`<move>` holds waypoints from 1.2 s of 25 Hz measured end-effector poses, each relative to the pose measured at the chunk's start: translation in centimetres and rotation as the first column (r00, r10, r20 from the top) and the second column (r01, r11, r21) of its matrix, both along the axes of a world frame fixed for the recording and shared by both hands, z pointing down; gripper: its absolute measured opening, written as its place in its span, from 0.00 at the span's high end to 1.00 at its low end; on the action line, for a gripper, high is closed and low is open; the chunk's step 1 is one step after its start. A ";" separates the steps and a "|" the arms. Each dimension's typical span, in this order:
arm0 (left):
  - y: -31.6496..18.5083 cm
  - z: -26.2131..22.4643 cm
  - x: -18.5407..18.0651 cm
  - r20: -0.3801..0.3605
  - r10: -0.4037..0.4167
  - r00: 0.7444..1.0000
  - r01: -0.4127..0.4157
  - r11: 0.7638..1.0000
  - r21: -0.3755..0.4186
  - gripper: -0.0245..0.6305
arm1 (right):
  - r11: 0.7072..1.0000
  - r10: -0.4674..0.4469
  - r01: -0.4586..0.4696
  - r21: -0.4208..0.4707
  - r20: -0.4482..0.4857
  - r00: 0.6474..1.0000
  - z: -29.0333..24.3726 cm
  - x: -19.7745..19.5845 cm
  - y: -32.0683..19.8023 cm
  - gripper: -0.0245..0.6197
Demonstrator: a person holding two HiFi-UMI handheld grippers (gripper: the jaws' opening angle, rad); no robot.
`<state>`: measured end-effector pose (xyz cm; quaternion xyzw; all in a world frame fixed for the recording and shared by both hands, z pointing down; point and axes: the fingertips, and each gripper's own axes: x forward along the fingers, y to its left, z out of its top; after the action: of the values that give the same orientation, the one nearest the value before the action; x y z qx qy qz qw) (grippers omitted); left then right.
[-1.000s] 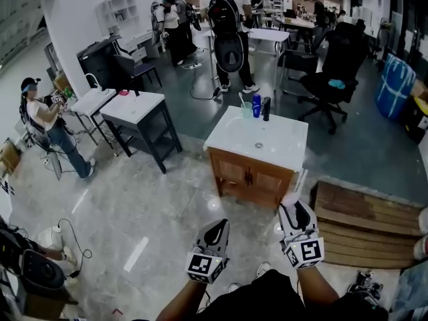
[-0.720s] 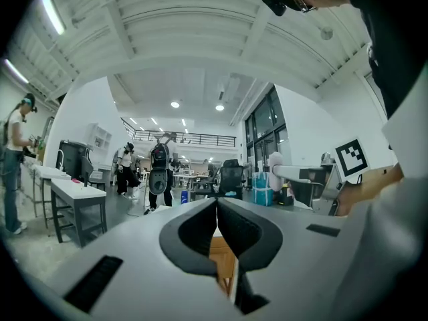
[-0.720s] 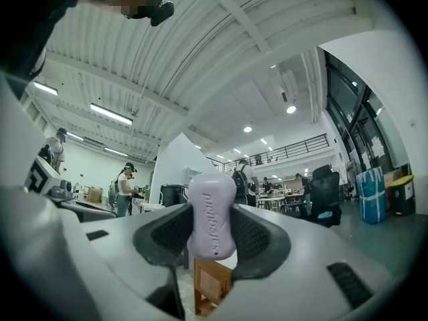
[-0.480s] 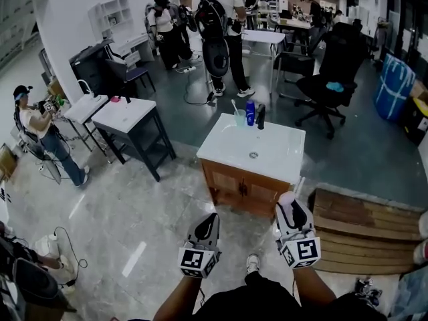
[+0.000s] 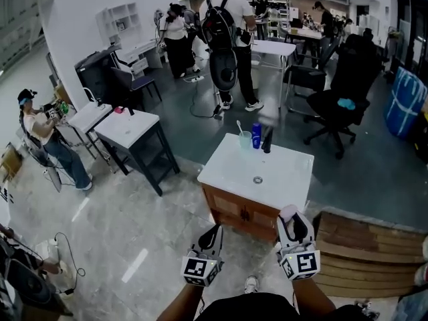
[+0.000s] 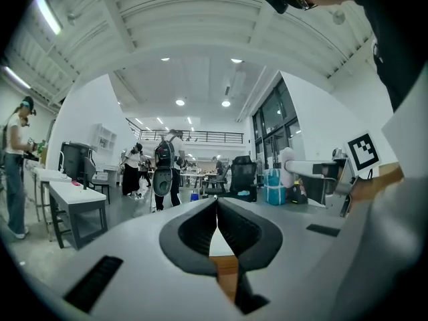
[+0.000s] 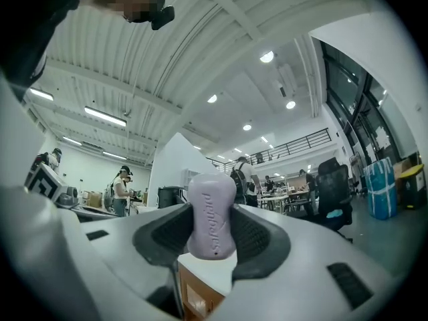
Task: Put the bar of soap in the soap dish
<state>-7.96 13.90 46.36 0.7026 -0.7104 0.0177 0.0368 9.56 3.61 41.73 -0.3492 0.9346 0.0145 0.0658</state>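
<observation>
On the white surface (image 5: 284, 172) of a wooden cabinet (image 5: 241, 212), at twelve o'clock from the tongs in the head view, one pale cup (image 5: 245, 140) is stood at the far edge, at about eleven o'clock from the drain (image 5: 257, 180). A single thin white handle (image 5: 239, 126) is held in the cup, leaning toward eleven o'clock. Just beside the cup, at its three o'clock, one blue bottle (image 5: 257, 136) is set upright, and one dark upright piece (image 5: 267, 140) is placed close against it. What the bottle contains cannot be told.

Two tongs are counted. The left tongs (image 6: 217, 206) are pressed fully together, and nothing is gripped between them. The right tongs (image 7: 212, 214) are clamped on the one bar of soap (image 7: 211, 196), a pale lilac bar. Its long axis is held upright between the pads, with its ends at twelve and six o'clock. Its rounded upper end is raised above the pads, and embossed lettering is run along its length. In the head view the bar is seen in the air at about five o'clock from the drain, near the surface's near right corner.
</observation>
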 end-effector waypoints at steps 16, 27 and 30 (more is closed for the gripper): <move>-11.1 -0.5 -0.2 0.007 -0.023 1.000 0.023 0.999 0.032 0.93 | 1.000 -0.010 0.010 0.003 0.017 1.000 0.1 -0.5 -10.9 0.67; -15.8 -0.3 -0.9 0.026 0.041 0.999 -0.042 0.998 0.035 0.93 | 1.000 0.014 -0.013 -0.016 0.030 0.999 1.8 -2.2 -14.9 0.67; -17.9 0.0 -1.7 0.023 0.063 0.998 -0.064 0.997 0.036 0.93 | 0.999 0.029 -0.028 -0.026 0.036 0.999 2.2 -3.2 -16.9 0.67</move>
<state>-9.69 -4.05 46.40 0.7250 -0.6884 0.0137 0.0155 6.34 -13.26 43.92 -0.3633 0.9284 -0.0028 0.0782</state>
